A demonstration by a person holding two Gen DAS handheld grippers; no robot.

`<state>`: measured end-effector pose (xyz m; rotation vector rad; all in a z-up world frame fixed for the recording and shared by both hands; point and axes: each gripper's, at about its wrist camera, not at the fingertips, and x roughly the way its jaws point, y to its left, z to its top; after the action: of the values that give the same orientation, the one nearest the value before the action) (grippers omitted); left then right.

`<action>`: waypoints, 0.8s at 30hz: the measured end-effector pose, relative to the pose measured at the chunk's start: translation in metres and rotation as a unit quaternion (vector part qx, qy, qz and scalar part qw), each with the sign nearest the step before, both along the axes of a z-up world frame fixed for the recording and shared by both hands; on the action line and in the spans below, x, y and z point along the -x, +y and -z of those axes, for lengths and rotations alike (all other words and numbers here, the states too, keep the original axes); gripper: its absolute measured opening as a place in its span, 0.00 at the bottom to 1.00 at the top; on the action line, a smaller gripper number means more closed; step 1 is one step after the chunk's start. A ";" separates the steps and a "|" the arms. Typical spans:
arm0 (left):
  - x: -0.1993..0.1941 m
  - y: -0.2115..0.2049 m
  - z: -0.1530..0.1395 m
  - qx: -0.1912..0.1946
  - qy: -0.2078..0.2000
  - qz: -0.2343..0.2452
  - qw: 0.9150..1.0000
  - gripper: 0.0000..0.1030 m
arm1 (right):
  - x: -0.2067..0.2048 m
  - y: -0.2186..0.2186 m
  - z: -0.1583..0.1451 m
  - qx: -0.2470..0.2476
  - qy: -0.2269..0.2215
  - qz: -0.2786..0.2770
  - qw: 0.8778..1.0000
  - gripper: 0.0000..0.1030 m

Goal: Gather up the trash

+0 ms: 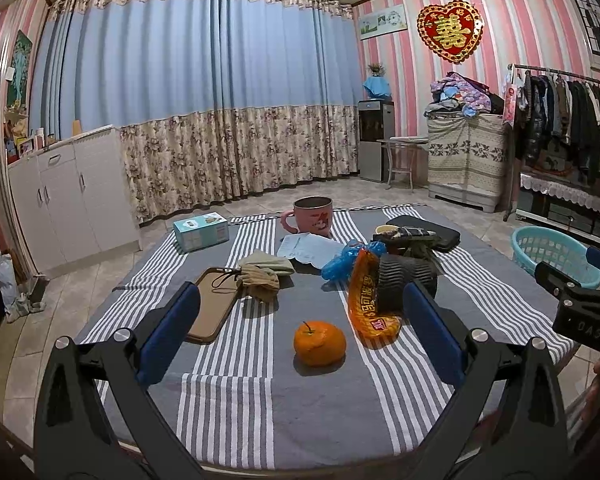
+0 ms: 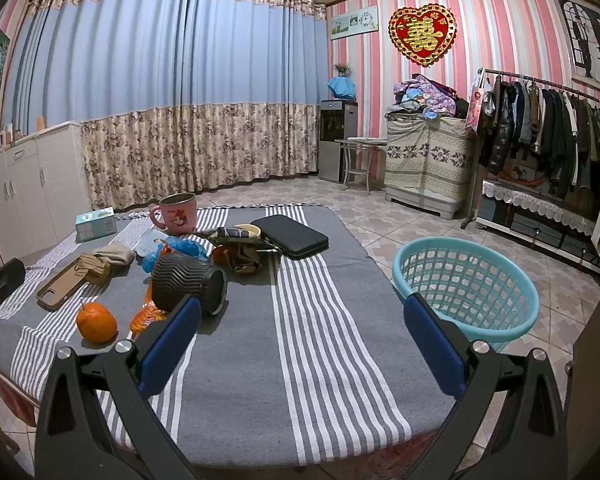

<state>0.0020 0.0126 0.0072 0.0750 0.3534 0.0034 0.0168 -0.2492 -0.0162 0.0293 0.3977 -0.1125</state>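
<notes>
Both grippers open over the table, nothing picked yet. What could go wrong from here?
1. The orange wrapper is pinned under the tipped black ribbed container; pulling it may roll that container.
2. The orange sits close by and could get nudged.
3. The basket stands off the table, so a short drop may miss.

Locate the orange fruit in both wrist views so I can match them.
Left wrist: the orange sits low centre on the striped cloth, between the open left gripper fingers.
Right wrist: orange at lower left, outside the open right gripper.
Shared landmark: the orange wrapper lies just right of it.
</notes>
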 end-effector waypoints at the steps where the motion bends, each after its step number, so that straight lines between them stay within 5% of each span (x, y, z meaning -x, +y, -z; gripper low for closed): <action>1: -0.001 0.001 0.001 0.001 0.002 -0.001 1.000 0.95 | 0.000 0.000 0.000 0.000 0.000 0.000 1.000 0.96; 24: -0.046 0.008 0.046 -0.004 0.060 -0.011 0.998 0.95 | -0.029 -0.007 0.011 -0.010 0.035 0.025 0.999 0.96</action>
<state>0.0481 0.0206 -0.0386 0.0803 0.4750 0.0214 0.0462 -0.2559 -0.0269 0.0550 0.4676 -0.1592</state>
